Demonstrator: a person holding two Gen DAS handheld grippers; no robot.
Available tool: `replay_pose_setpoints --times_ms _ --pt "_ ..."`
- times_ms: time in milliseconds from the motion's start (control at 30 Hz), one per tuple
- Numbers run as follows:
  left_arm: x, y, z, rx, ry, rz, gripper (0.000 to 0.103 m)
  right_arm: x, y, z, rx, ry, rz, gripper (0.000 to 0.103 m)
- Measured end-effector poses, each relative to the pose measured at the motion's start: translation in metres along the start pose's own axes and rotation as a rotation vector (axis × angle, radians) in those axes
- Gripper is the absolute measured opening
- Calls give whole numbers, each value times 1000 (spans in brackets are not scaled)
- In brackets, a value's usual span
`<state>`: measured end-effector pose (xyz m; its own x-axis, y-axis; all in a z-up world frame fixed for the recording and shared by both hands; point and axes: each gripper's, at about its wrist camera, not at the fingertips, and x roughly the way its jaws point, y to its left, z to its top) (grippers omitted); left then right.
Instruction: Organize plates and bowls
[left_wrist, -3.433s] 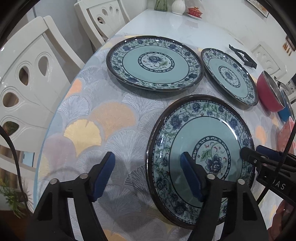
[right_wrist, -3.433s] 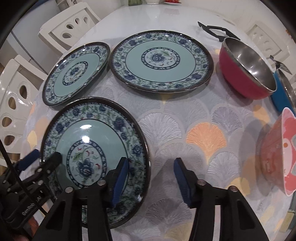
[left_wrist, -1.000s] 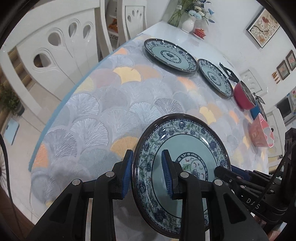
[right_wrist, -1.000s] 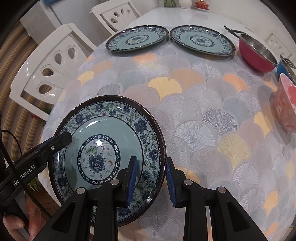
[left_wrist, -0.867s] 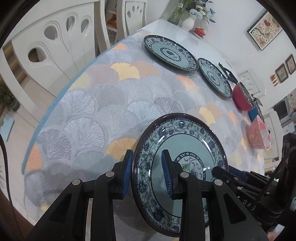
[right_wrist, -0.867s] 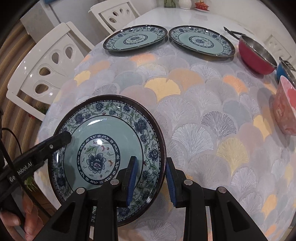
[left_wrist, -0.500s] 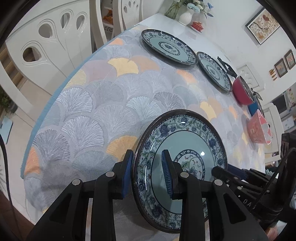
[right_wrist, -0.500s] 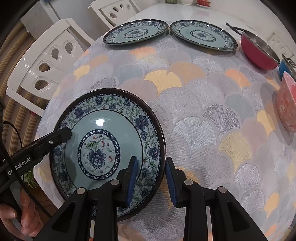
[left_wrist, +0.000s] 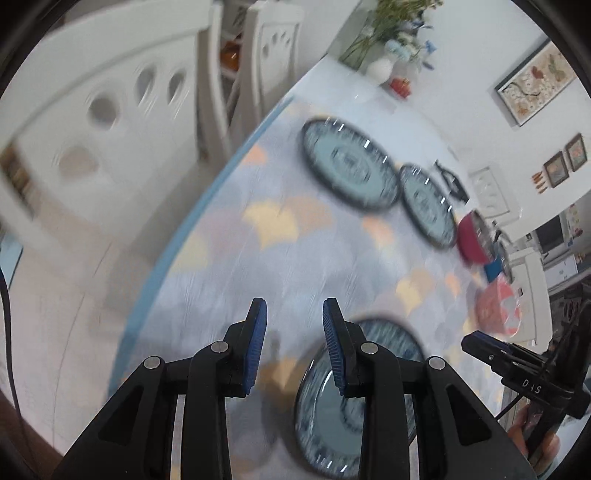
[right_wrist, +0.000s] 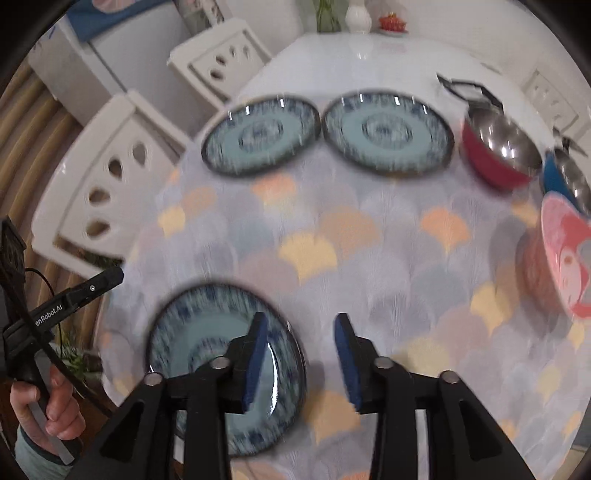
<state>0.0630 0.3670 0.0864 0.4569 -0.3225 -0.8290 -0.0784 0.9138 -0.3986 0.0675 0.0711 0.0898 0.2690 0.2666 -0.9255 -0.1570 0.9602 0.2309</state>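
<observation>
A blue floral plate (right_wrist: 199, 339) lies on the table near its front edge; it also shows in the left wrist view (left_wrist: 317, 402), partly behind a finger. My left gripper (left_wrist: 293, 347) is open and empty above and left of it. My right gripper (right_wrist: 301, 363) is open and empty, its left finger over the plate's right rim. Two more blue plates (right_wrist: 260, 134) (right_wrist: 386, 133) lie side by side at the far end. A red bowl (right_wrist: 495, 151), a blue bowl (right_wrist: 565, 177) and a pink bowl (right_wrist: 561, 254) stand at the right. Both views are motion-blurred.
The table wears a fan-patterned cloth (right_wrist: 332, 236). White chairs (right_wrist: 103, 181) stand along its left side. A black trivet (right_wrist: 465, 88), a vase (right_wrist: 357, 16) and a small red dish (right_wrist: 393, 24) are at the far end.
Both grippers held the plate by its rim above the table. Now the plate lies on the table near the front edge, both grippers have opened and pulled up and back.
</observation>
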Motion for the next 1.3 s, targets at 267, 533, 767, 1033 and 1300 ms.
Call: replay_pose_setpoints --times_ms 267,533,767,1033,1300 --pt "19 -24 65 41 -10 -47 66 -3 17 89 -23 -99 -6 53" --pt "63 -21 116 13 -6 -33 69 35 12 178 -25 -110 -41 53" --pt "114 -15 137 5 53 -14 51 93 10 234 -84 -50 -59 53" --pt "145 -7 136 -46 108 -39 29 150 16 269 -205 28 -45 42" --pt "150 -6 137 -36 109 -56 28 180 16 276 -242 93 -38 28"
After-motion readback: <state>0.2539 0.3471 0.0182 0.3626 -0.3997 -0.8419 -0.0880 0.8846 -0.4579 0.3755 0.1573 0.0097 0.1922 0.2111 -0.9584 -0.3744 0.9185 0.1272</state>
